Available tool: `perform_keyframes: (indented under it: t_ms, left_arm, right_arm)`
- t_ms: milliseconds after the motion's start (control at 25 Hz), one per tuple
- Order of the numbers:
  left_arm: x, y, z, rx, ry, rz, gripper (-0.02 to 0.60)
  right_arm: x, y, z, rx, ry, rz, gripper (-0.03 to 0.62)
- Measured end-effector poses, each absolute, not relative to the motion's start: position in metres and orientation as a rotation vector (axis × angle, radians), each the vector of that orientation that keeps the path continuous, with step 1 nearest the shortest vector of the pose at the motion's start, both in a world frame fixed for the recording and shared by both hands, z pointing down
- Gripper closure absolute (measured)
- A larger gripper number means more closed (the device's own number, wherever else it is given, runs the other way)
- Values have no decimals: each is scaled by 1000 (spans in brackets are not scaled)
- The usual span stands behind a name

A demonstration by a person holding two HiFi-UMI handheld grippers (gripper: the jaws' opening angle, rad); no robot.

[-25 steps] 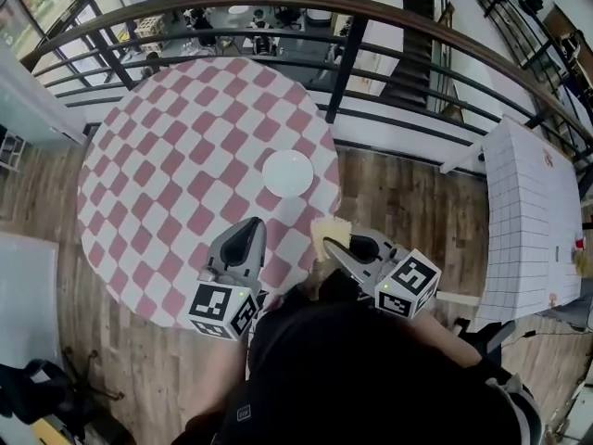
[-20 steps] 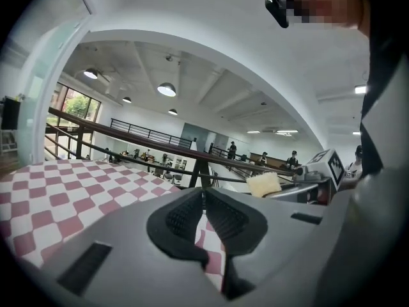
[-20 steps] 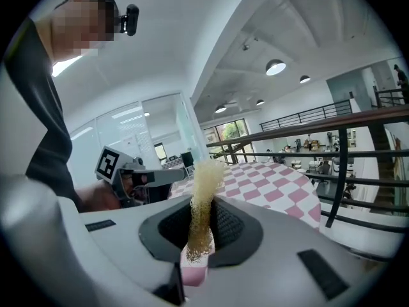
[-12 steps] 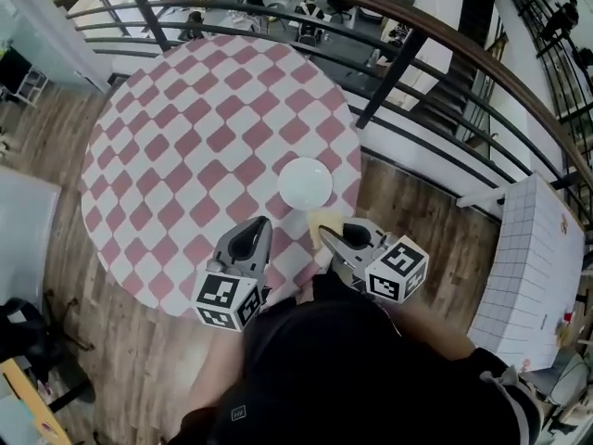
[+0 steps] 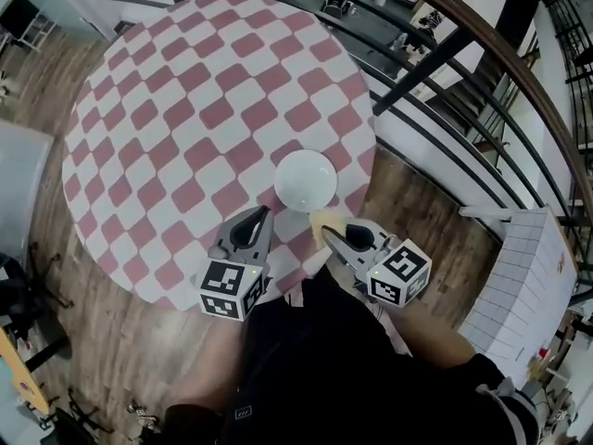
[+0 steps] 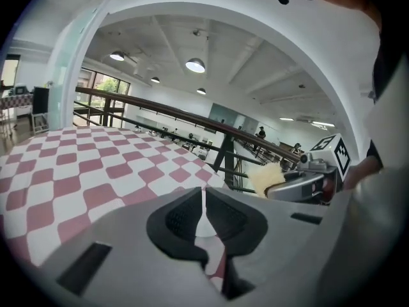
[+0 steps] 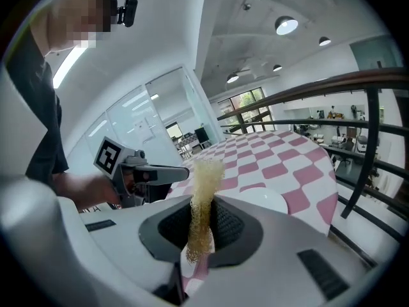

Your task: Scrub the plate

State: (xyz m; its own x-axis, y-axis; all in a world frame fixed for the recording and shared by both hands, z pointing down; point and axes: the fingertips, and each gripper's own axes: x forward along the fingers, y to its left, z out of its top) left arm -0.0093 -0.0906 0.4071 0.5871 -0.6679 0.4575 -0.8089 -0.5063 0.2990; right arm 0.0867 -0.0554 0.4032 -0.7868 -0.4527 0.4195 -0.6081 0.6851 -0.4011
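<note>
Just ahead of the right hand-held gripper [image 5: 330,236], which is clamped on a yellow sponge [image 5: 325,221], the white plate [image 5: 306,180] lies near the edge of the checkered surface [image 5: 185,109]. The left hand-held gripper [image 5: 262,214], closed and empty, sits slightly farther off.

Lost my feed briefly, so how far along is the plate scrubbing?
Done: the right gripper is shut on the sponge. In hand: it hovers at the plate's near rim, the left gripper shut and empty beside it. Left: all the scrubbing; the sponge seems not yet on the plate.
</note>
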Motion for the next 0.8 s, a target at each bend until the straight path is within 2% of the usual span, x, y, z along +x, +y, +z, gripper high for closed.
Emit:
perform_keyframes:
  t_ms: [160, 360, 400, 480, 800]
  left_arm:
    - [1, -118, 447, 2293, -1142, 433, 560]
    - [58, -142, 509, 2232, -1111, 487, 557]
    - [66, -146, 519, 2227, -1093, 507, 533]
    - [71, -149, 538, 2203, -1059, 576, 412]
    - [63, -169, 588, 2142, -1052, 703, 391]
  right_arm:
    - [88, -87, 442, 822, -2577, 791, 549]
    - [130, -114, 510, 774, -2503, 851, 549]
    - [132, -121, 521, 771, -2484, 849, 549]
    - [129, -130, 535, 756, -2444, 811, 549]
    - [110, -144, 580, 553, -2254, 538, 549]
